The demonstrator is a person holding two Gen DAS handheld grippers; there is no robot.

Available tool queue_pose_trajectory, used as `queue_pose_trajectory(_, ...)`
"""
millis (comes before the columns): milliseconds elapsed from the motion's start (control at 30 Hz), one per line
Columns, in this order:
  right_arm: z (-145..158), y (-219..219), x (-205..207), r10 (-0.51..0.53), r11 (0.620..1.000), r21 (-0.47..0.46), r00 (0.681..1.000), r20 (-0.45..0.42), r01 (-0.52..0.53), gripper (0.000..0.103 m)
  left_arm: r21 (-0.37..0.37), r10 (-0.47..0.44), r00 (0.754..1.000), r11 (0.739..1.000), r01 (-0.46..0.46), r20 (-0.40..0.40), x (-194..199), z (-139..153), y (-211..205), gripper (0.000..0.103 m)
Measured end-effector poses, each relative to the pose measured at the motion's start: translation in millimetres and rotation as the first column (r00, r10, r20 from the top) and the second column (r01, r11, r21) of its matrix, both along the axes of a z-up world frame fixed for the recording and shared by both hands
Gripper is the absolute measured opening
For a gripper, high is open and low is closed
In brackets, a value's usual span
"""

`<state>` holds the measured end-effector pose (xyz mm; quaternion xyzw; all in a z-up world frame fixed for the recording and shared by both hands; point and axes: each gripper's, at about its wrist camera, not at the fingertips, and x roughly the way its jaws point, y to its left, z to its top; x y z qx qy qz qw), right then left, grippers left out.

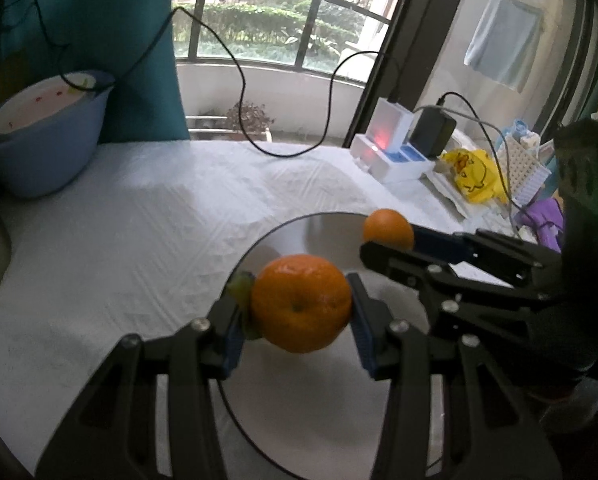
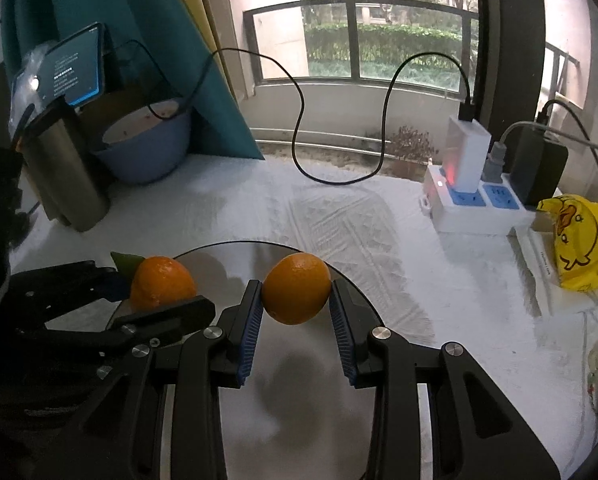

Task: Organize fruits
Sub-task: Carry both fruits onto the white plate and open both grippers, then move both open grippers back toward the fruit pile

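Closest to us, our left gripper [image 1: 299, 312] pinches a leafy orange [image 1: 301, 303] between its pads; to its right, our right gripper [image 2: 297, 294] clamps a smaller orange [image 2: 297, 288]. Both fruits hang directly above the plate [image 2: 299, 420], straight below the fingertips, neither nearer.

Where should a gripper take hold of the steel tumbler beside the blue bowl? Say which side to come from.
Grip the steel tumbler across its bare middle wall, coming level from the open cloth side at its right. It stands upright and tall; the phone sits on top and the blue bowl crowds behind.
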<state>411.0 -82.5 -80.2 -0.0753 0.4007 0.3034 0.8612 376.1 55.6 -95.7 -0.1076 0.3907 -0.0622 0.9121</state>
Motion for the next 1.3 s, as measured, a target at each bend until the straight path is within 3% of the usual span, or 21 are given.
queue_pose_trajectory(167, -1, 0, 2, -0.005, 1.0, -0.016, 1.0, 0.005, 0.005, 0.037, -0.026, -0.002, 0.999, 1.0, 0.002, -0.032, 1, -3, 1, 0.047)
queue_pose_trajectory(367, 6, -5, 1, -0.022, 1.0, -0.01, 1.0, 0.022, 0.023, 0.046, -0.057, 0.007, 1.0, 0.998, -0.008, -0.023, -6, 6, 5, 0.051)
queue_pose_trajectory(467, 16, -10, -3, -0.034, 0.999, -0.009, 0.998, 0.05, 0.034, 0.046, -0.069, 0.02, 1.0, 0.997, -0.021, -0.007, -11, 13, 7, 0.066)
queue_pose_trajectory(733, 40, -23, -29, -0.048, 0.999, -0.011, 0.994, 0.098, 0.05, 0.047, -0.089, 0.022, 0.999, 0.996, -0.018, 0.043, -36, 35, 6, 0.066)
queue_pose_trajectory(867, 50, -30, -44, -0.053, 0.998, -0.008, 0.992, 0.115, 0.055, 0.047, -0.136, -0.01, 0.998, 0.991, 0.019, 0.067, -56, 44, 4, 0.066)
queue_pose_trajectory(1167, 64, -43, -85, -0.061, 0.998, -0.017, 0.989, 0.134, 0.064, 0.047, -0.108, 0.0, 0.993, 0.994, 0.012, 0.115, -98, 56, -1, 0.067)
queue_pose_trajectory(1233, 68, -46, -94, -0.061, 0.998, -0.014, 0.989, 0.138, 0.064, 0.05, -0.108, 0.003, 0.994, 0.994, 0.01, 0.113, -105, 57, -3, 0.081)
queue_pose_trajectory(1300, 72, -49, -102, -0.064, 0.998, -0.009, 0.987, 0.145, 0.066, 0.056, -0.111, 0.005, 0.992, 0.994, 0.009, 0.124, -113, 59, -4, 0.085)
